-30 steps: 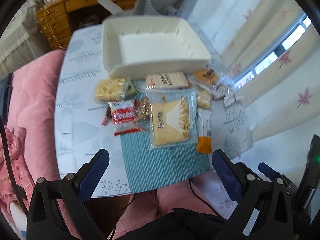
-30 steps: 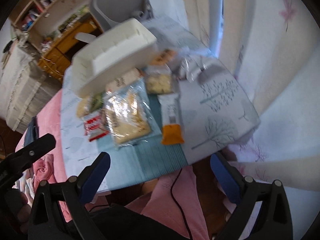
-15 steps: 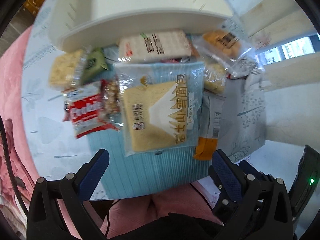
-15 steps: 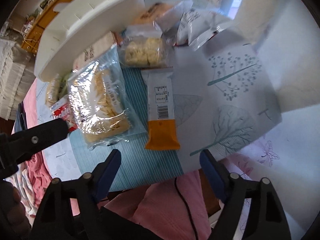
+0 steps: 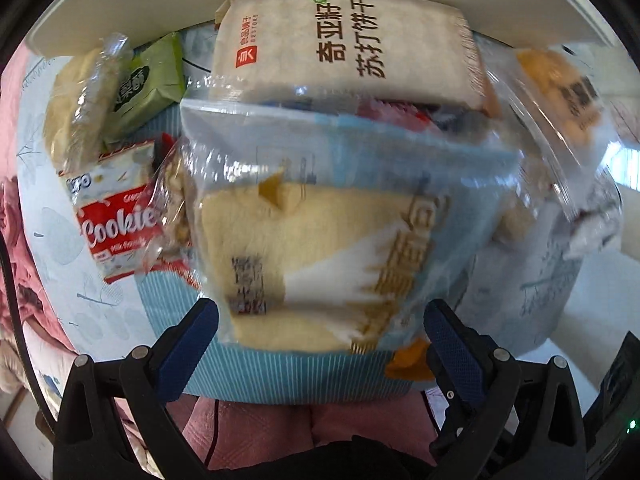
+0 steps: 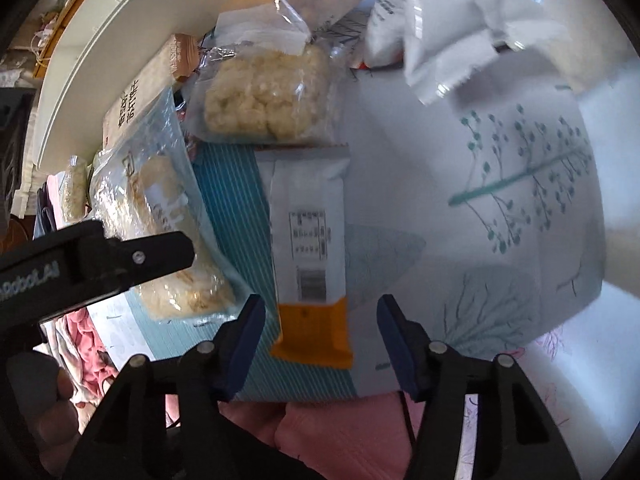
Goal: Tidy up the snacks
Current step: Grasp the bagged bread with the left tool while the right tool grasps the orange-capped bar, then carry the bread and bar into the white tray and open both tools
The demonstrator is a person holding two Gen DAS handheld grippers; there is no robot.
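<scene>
Both grippers had dropped much closer to the table since the earlier frames, so the snacks now filled each view. My left gripper (image 5: pixel 320 330) stood wide, its blue ribbed fingers either side of the near edge of the clear bread bag (image 5: pixel 320 240), not pressing it. My right gripper (image 6: pixel 320 336) had just been narrowing; its jaws stood half open with the orange end of the long white bar wrapper (image 6: pixel 308 248) between them, pads apart from it. That bar lay partly on the striped teal mat (image 6: pixel 236 200), partly on the tree-printed tablecloth (image 6: pixel 520 184). Crowding the bread bag were a red cookie pack (image 5: pixel 120 220), a green packet (image 5: pixel 148 84), a pale puffed bar in clear film (image 5: pixel 76 112) and a matte beige cracker pack (image 5: pixel 344 44), which lay against the smooth white wall of the tray (image 5: pixel 120 4). Beyond the bar sat a crinkly clear bag of lumpy rice cake (image 6: pixel 264 96) and a creased white packet (image 6: pixel 440 32). From the right camera, the left gripper's black arm crossed over the bread bag.
</scene>
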